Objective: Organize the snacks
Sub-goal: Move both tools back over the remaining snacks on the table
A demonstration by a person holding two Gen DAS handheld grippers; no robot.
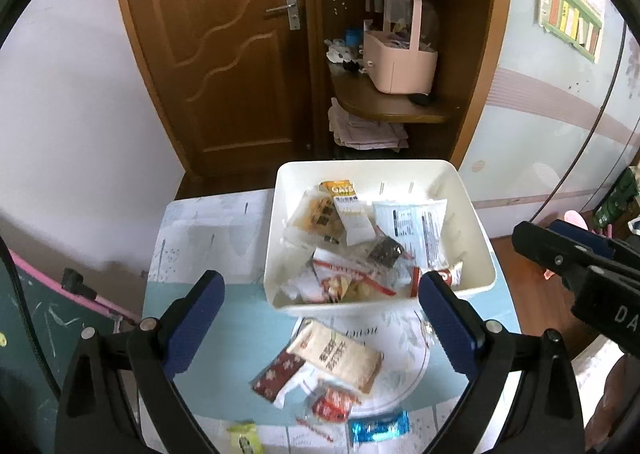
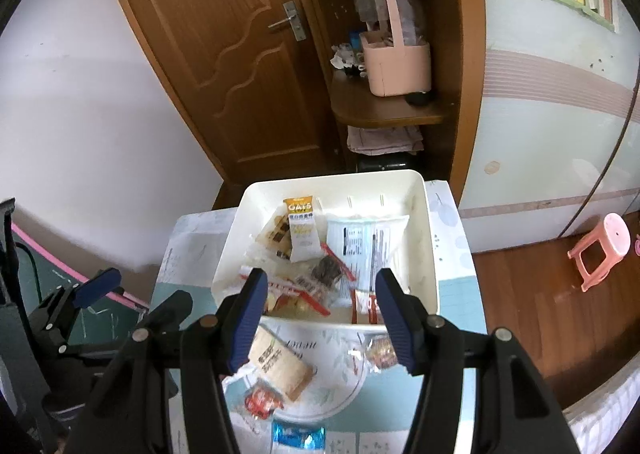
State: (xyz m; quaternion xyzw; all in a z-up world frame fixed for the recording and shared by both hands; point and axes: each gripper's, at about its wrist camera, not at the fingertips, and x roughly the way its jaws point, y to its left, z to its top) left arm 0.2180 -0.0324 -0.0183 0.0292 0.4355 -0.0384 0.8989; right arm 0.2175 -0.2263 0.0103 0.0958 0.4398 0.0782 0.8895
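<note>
The white bin (image 1: 380, 298) is sitting at the far end of the worktop (image 1: 192, 294), holding a loose pile of snack packets, among them an orange-topped packet (image 1: 347, 210) leaning near the back wall and a white printed pouch (image 2: 366, 240) lying to its right. More snacks are lying on the worktop just in front of the bin: a tan packet (image 1: 340, 358), a dark red patterned packet (image 1: 276, 374), a red packet (image 1: 332, 406) and a blue wrapper (image 1: 378, 428) nearest the camera. The left gripper (image 1: 320, 318) is hovering above these loose packets, angled steeply downward, jaws standing wide with nothing between them. The right gripper (image 2: 322, 318) is hanging over the near rim of the bin, likewise pitched downward, jaws parted and gripping nothing.
</note>
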